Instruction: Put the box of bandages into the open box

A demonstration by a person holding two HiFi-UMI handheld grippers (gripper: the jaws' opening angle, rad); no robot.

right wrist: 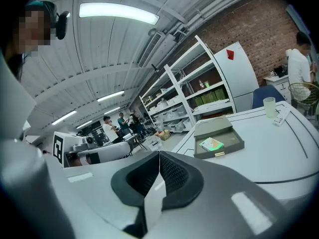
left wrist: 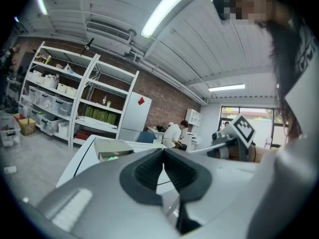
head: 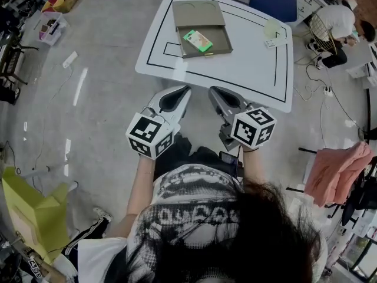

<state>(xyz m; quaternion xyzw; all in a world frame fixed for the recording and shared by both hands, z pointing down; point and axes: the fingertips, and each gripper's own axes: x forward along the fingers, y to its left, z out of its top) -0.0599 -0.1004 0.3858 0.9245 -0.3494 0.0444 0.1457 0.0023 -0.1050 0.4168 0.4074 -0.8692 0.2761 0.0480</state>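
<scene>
Left gripper [head: 184,89]: jaws closed, pads meeting at the tips, nothing between them. Right gripper [head: 214,91]: jaws closed pad to pad, likewise empty. The person holds both side by side in front of the body, at the near edge of the white table [head: 247,66], pointing across it and only slightly downward. Neither touches the tabletop or anything on it.

The open box [head: 219,38], a flat grey-brown tray with its lid folded back, sits on the table toward the far side. The box of bandages [head: 197,40], green and white, lies flat inside it at a slight angle, well apart from both grippers.

A pale cup [head: 273,28] stands to the right of the open box, and a blue chair [head: 274,0] stands beyond the table.
</scene>
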